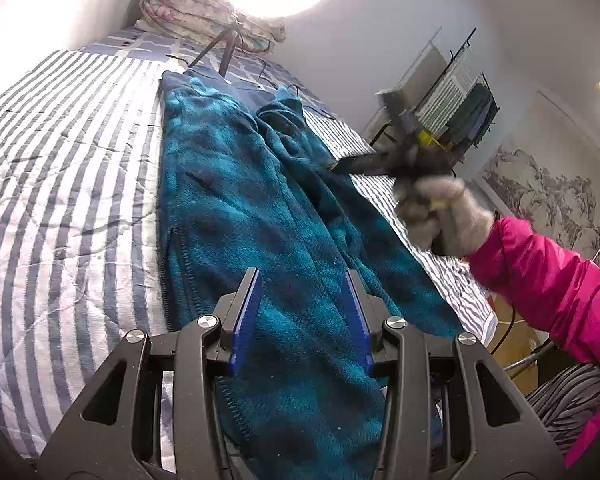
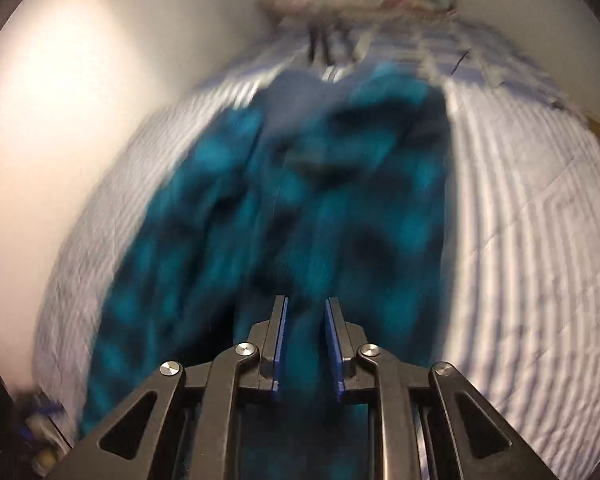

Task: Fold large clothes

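Observation:
A teal fleece garment (image 1: 228, 184) lies lengthwise on the striped bed cover (image 1: 60, 160), folded into a long strip. My left gripper (image 1: 302, 274) is open just above its near end; the fleece lies flat under the spread blue pads. The right gripper (image 1: 332, 166), held by a gloved hand (image 1: 452, 212) in a pink sleeve, points its tip at the garment's right edge. In the blurred right wrist view the right gripper (image 2: 306, 300) shows a narrow gap over the fleece (image 2: 300, 184). Whether fabric is pinched there I cannot tell.
A ring light on a tripod (image 1: 224, 52) stands at the bed's far end, before a rolled floral quilt (image 1: 204, 12). A thin cable runs across the cover there. A drying rack with clothes (image 1: 460, 92) stands past the bed's right edge. Striped cover (image 2: 520, 240) flanks the garment.

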Motion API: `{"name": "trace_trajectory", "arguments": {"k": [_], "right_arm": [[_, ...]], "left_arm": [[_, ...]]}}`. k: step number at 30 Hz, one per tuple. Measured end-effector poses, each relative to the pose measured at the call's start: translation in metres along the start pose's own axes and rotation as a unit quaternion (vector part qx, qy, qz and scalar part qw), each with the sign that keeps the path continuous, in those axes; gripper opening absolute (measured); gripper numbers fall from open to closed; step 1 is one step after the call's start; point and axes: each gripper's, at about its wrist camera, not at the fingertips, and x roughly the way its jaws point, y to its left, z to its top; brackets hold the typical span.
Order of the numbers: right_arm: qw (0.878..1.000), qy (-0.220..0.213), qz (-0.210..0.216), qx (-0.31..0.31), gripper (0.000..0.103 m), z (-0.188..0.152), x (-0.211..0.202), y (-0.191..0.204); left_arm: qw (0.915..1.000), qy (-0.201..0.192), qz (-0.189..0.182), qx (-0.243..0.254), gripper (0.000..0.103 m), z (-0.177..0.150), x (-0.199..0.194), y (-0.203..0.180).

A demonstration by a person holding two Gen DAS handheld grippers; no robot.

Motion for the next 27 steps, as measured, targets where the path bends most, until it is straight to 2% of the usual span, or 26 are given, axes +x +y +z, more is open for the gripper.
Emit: {"name": "trace_trajectory", "arguments": {"k": [2,4,7,10,12,15,19,20,21,22,23,25,27], "right_arm": [[0.999,0.008,-0.028,-0.028,0.02,-0.014,0.024,0.012],[0.998,0.0,-0.042,-0.046,0.021,-0.013,0.022,0.019],[1.0,0.001,0.001,-0.022,0.025,-0.003,0.003,0.003],[0.997,-0.044,0.041,0.052,0.027,-0.003,-0.034,-0.025],[0.995,-0.057,0.044,0.074,0.025,-0.015,-0.057,-0.034],[0.995,-0.044,0.047,0.073,0.019,-0.041,-0.075,-0.025],[0.999,-0.011,0.034,0.038,0.019,-0.089,-0.093,0.012],[0.999,-0.006,0.026,0.036,0.031,-0.102,-0.098,0.015],[0.999,-0.004,0.017,0.039,0.036,-0.111,-0.102,0.016],[0.999,-0.006,0.005,0.047,0.042,-0.12,-0.108,0.015],[0.999,-0.008,0.0,0.052,0.043,-0.126,-0.112,0.012],[0.998,-0.012,-0.018,0.064,0.043,-0.132,-0.118,0.0],[0.995,-0.008,-0.012,0.098,0.043,-0.133,-0.113,-0.021]], "left_arm": [[1.0,0.004,0.001,0.006,0.041,-0.001,0.005,-0.003],[0.9999,0.005,0.004,0.008,0.041,-0.001,0.007,-0.003],[0.9999,0.005,0.01,0.002,0.041,0.0,0.009,0.002],[0.9999,0.004,0.012,-0.003,0.041,0.001,0.007,0.006],[0.9998,0.006,0.019,0.005,0.041,0.0,0.005,0.005],[0.9994,0.015,0.028,0.016,0.041,0.002,0.004,0.001],[0.9981,0.049,0.008,0.037,0.041,0.011,0.006,-0.023],[0.9975,0.057,-0.003,0.04,0.041,0.015,0.006,-0.031],[0.9968,0.068,-0.012,0.04,0.041,0.018,0.006,-0.04],[0.9953,0.083,-0.028,0.04,0.041,0.022,0.008,-0.049],[0.9929,0.101,-0.043,0.045,0.041,0.025,0.01,-0.061],[0.9892,0.129,-0.043,0.055,0.041,0.028,0.019,-0.08],[0.9856,0.156,-0.032,0.059,0.041,0.029,0.03,-0.095]]}}
